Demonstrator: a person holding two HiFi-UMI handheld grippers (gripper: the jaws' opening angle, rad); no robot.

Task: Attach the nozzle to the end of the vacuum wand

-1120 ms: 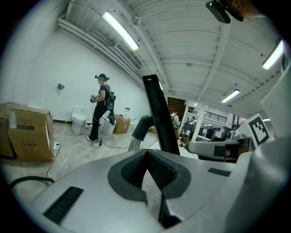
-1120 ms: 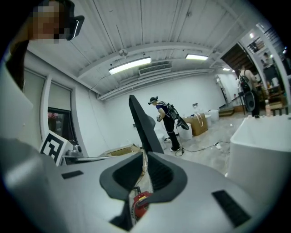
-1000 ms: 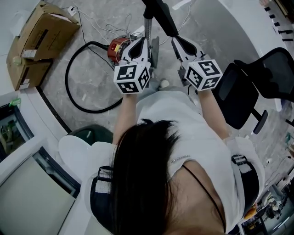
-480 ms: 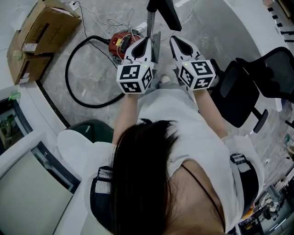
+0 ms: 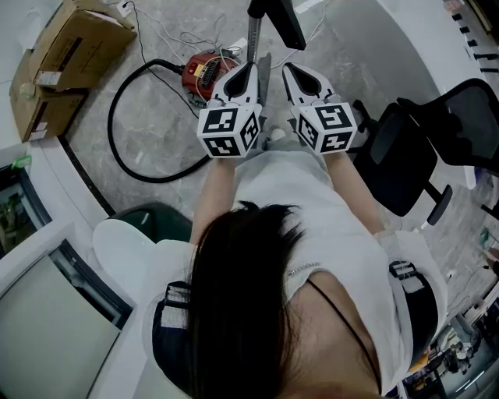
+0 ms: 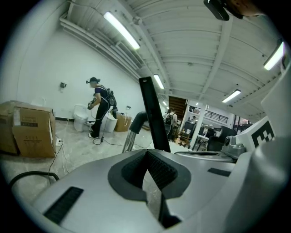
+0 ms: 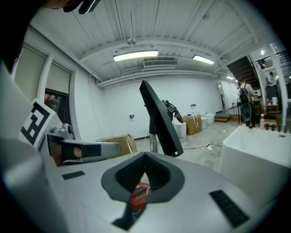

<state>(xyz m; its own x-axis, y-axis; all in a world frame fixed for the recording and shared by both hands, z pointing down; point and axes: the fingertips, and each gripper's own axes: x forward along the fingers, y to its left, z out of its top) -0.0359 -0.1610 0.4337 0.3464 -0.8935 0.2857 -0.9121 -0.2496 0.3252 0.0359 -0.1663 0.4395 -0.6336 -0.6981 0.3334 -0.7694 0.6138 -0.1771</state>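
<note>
We held the left gripper [image 5: 247, 70] and right gripper [image 5: 290, 72] clenched on nothing, the upright wand [image 5: 253, 39] at twelve o'clock — nearer the left — the nozzle [image 5: 282, 23] slanting toward one o'clock.

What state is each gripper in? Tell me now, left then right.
left gripper: closed, holding nothing.
right gripper: closed, holding nothing.
</note>
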